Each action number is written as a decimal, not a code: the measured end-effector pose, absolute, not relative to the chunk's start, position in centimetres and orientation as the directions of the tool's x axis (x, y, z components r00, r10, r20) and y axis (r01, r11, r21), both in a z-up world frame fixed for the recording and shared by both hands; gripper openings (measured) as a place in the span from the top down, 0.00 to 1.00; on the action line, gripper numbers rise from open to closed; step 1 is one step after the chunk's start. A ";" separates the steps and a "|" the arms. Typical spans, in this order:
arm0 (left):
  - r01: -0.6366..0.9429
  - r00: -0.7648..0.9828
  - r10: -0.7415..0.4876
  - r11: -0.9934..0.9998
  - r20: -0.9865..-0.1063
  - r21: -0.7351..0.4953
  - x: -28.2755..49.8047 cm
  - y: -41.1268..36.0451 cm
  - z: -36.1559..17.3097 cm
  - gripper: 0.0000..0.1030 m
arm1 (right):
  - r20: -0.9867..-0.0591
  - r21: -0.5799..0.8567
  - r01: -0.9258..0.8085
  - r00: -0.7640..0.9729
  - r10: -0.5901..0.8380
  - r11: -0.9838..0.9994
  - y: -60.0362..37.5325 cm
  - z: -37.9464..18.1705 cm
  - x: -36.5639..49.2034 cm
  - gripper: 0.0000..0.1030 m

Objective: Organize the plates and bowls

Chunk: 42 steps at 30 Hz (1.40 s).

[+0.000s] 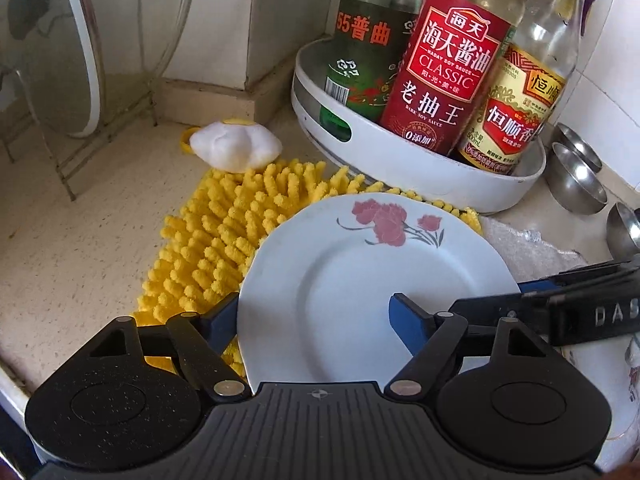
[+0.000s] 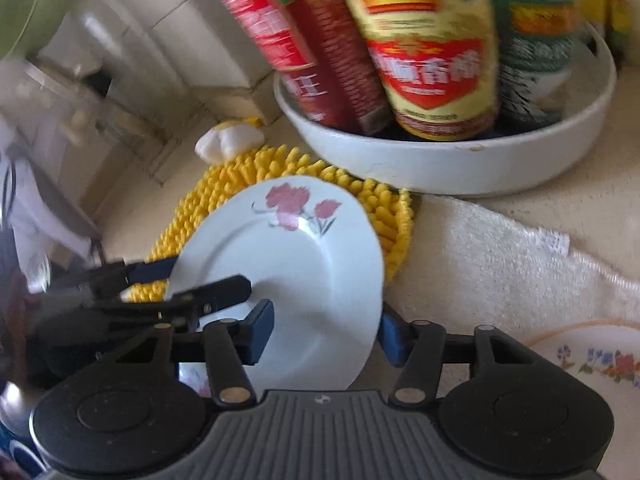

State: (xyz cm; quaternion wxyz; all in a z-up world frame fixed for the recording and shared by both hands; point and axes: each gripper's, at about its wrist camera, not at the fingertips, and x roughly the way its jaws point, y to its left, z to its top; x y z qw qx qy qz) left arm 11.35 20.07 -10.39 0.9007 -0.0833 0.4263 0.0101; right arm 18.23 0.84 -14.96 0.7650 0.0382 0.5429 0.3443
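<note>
A white plate with a red flower print (image 1: 360, 280) is held tilted above the yellow chenille mat (image 1: 224, 240). My left gripper (image 1: 316, 316) straddles the plate's near-left rim, one blue finger (image 1: 408, 320) on its face and one behind, so it is closed on the plate. My right gripper (image 2: 324, 328) straddles the plate (image 2: 288, 264) at its right rim in the same way. Each gripper shows in the other's view: the right one at the right edge (image 1: 560, 304), the left one at the left (image 2: 168, 280). A second flowered plate (image 2: 592, 364) lies at the lower right.
A white round tray (image 1: 400, 160) with sauce bottles (image 1: 444, 64) stands behind the mat. Steel bowls (image 1: 580, 176) sit at the far right. A wire dish rack with an upright plate (image 1: 68, 52) stands at the left. A white towel (image 2: 500, 256) covers the counter.
</note>
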 end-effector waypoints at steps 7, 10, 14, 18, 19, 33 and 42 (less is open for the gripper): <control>-0.097 0.656 -0.006 0.991 -0.755 -0.092 10.4 19.0 -9.6 0.22 | -0.827 0.352 -0.528 0.211 0.521 0.773 1.7 -14.2 17.1 0.31; -0.102 0.660 -0.010 0.989 -0.751 -0.103 10.3 19.0 -9.3 0.22 | -0.823 0.352 -0.525 0.220 0.523 0.775 1.5 -13.7 17.2 0.31; -0.099 0.669 -0.009 0.990 -0.743 -0.102 10.3 18.6 -8.7 0.21 | -0.816 0.371 -0.514 0.218 0.536 0.774 0.7 -13.3 17.2 0.31; -0.080 0.675 -0.022 0.991 -0.737 -0.103 10.0 17.9 -8.1 0.21 | -0.804 0.395 -0.493 0.222 0.551 0.775 -0.4 -12.7 17.3 0.31; -0.076 0.676 -0.025 0.992 -0.737 -0.103 9.9 17.7 -7.9 0.21 | -0.802 0.396 -0.491 0.227 0.553 0.776 -0.7 -12.4 17.3 0.31; -0.024 0.678 -0.027 0.998 -0.735 -0.059 9.9 13.3 -6.3 0.21 | -0.773 0.441 -0.448 0.251 0.582 0.778 -5.8 -10.9 16.8 0.31; 0.062 0.679 -0.086 0.996 -0.729 -0.060 10.0 9.5 -5.6 0.20 | -0.762 0.450 -0.389 0.302 0.573 0.804 -10.3 -9.6 15.8 0.31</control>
